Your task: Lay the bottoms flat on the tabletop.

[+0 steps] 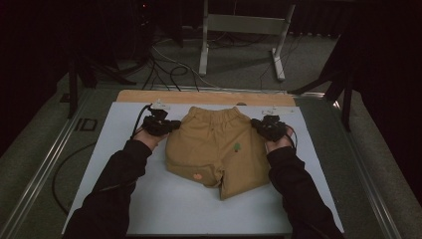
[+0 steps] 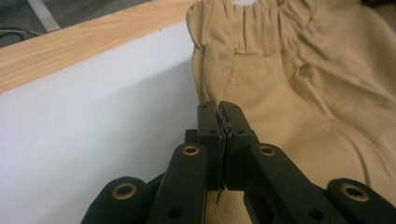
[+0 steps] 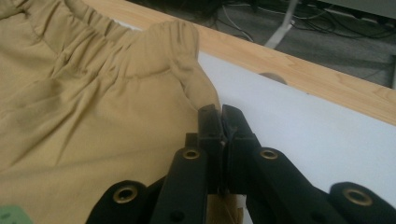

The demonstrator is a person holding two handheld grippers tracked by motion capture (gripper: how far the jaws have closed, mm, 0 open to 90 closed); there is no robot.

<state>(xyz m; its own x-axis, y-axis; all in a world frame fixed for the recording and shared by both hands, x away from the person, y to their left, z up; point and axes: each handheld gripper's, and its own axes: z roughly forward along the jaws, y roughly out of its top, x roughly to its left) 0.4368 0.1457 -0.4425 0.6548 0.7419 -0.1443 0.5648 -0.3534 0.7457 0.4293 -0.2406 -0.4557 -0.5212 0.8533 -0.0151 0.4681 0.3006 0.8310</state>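
A pair of tan shorts [image 1: 214, 144] lies flat on the white board [image 1: 149, 199], elastic waistband toward the far edge, with a small green patch [image 1: 237, 147] and an orange one [image 1: 197, 176]. My left gripper [image 1: 173, 124] is at the shorts' left side just below the waistband. In the left gripper view its jaws [image 2: 219, 109] are shut, pinching the edge of the shorts [image 2: 303, 70]. My right gripper [image 1: 257, 124] is at the right side at the same height. Its jaws [image 3: 221, 114] are shut on the edge of the shorts [image 3: 93, 93] there.
A wooden strip [image 1: 149, 95] runs along the board's far edge. Metal rails [image 1: 45, 164] flank the table on both sides. Beyond it, cables [image 1: 169, 69] lie on the floor beside a metal stand [image 1: 244, 25]. Bare white board surrounds the shorts.
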